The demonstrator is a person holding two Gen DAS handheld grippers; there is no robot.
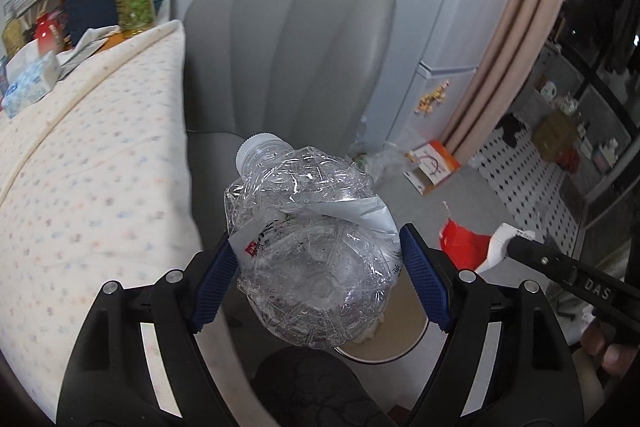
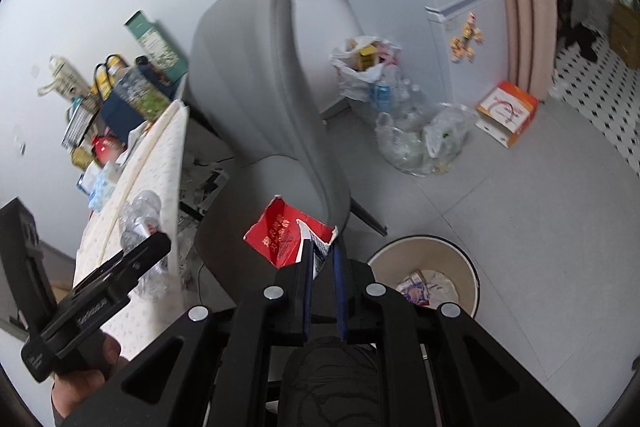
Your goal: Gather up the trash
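Two grippers are showing — the left gripper (image 1: 318, 267) and right gripper (image 2: 322, 283) — along with one crushed bottle (image 1: 308, 251), one red wrapper (image 2: 286, 237), one bin (image 2: 464, 259), one chair (image 2: 260, 99) and two trash bags (image 2: 420, 135).

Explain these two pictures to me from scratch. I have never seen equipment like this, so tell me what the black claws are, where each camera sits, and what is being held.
There is no robot here. A person holds a two-finger gripper in each hand, and a fisheye camera on each one looks forward along its fingers.

The left wrist view shows the left gripper squeezing a crushed clear plastic bottle between blue pads.

The right wrist view shows the right gripper pinching a torn red packet.

Below both is a round trash bin with some waste already in it. A grey chair stands behind, beside a table under a spotted cloth. Bags of bottles sit on the floor.
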